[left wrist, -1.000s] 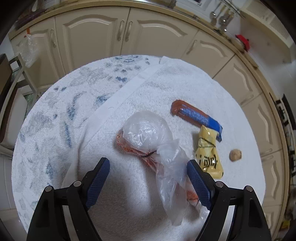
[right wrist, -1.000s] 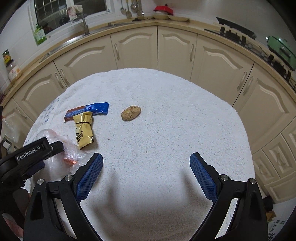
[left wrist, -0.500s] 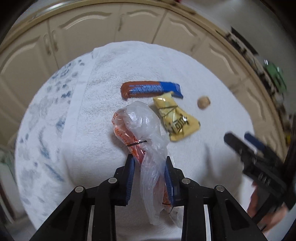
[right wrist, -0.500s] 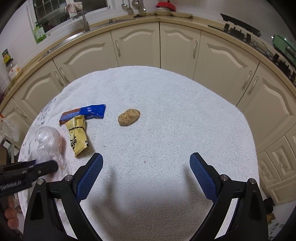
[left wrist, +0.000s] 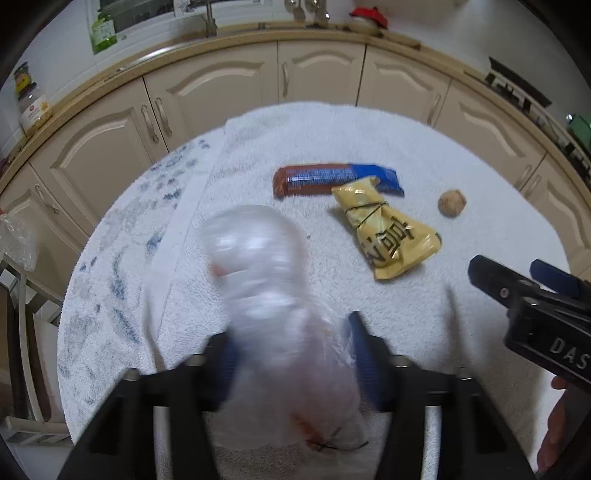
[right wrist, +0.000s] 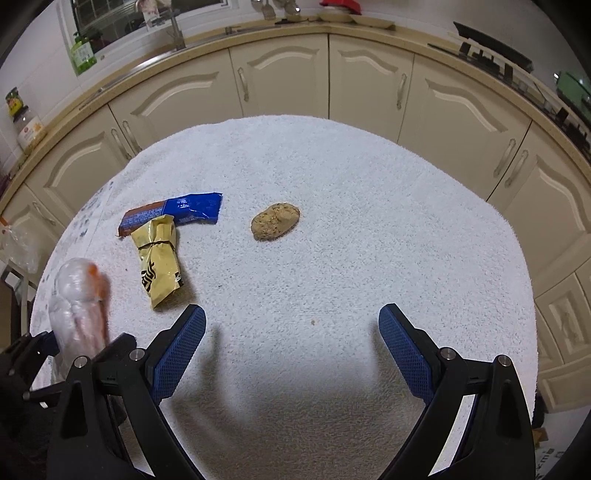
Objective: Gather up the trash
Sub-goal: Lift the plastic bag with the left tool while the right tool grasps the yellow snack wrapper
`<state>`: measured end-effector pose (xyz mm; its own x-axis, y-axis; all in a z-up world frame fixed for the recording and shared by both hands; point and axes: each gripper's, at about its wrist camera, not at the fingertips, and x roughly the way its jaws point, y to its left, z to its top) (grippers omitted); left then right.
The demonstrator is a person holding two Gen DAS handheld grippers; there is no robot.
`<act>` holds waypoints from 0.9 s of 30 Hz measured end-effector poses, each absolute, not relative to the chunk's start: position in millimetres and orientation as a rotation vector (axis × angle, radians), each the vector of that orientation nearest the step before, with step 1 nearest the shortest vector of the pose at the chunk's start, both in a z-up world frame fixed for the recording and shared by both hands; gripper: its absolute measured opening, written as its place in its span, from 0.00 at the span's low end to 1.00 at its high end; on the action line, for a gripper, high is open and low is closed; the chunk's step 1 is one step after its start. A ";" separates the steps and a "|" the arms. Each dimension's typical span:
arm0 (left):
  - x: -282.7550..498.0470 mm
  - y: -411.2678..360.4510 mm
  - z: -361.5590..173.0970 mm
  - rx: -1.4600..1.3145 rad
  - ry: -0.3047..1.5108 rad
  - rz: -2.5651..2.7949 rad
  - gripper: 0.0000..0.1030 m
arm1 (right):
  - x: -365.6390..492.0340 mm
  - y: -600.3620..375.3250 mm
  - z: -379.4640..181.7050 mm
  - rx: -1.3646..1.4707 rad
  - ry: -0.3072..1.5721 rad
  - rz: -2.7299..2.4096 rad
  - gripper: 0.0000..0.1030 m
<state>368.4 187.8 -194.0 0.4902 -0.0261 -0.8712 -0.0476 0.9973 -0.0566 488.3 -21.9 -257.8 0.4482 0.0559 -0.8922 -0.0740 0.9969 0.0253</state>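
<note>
The clear plastic bag [left wrist: 273,306], blurred and with something orange-red inside, fills the lower centre of the left wrist frame, pinched between the fingers [left wrist: 360,354] of the left gripper [left wrist: 291,354], which are pressed in against its sides. In the right wrist frame the same bag stands at the lower left, rising above the towel.

Just above and to the right of the bag in the left wrist frame lies the yellow wrapper [left wrist: 388,232], bound with a dark band near its upper end. Its top corner touches or overlaps the brown-and-blue bar wrapper [left wrist: 332,179], which lies crosswise above it. Further right, apart from both, sits a small brown crumpled lump [left wrist: 451,202]; in the right wrist frame it sits near the middle of the desk.

The right gripper [right wrist: 291,350] has its fingers [right wrist: 404,349] spread wide, with nothing between them but bare white towel [right wrist: 351,258]. It hangs over the lower centre of its own frame and shows as a dark shape at the right edge of the left wrist frame.

The towel covers the round desk; its right half and the near centre lie bare. A blue-patterned strip runs along the towel's left side. Beyond the desk edge, cream cabinets [right wrist: 280,81] curve across the upper frame, under a counter with a sink tap [left wrist: 210,18] and a green bottle [right wrist: 83,55].
</note>
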 end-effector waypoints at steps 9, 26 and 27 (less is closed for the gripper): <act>377.6 225.5 -188.7 -0.204 1.063 0.000 0.23 | 495.3 9.7 -254.7 -0.090 1.078 0.158 0.93; 386.5 272.9 -183.1 -0.276 1.049 0.054 0.23 | 500.8 50.2 -275.1 -0.002 1.135 0.329 0.24; 385.6 272.2 -182.3 -0.273 1.047 0.054 0.23 | 497.9 49.1 -274.1 0.001 1.133 0.329 0.24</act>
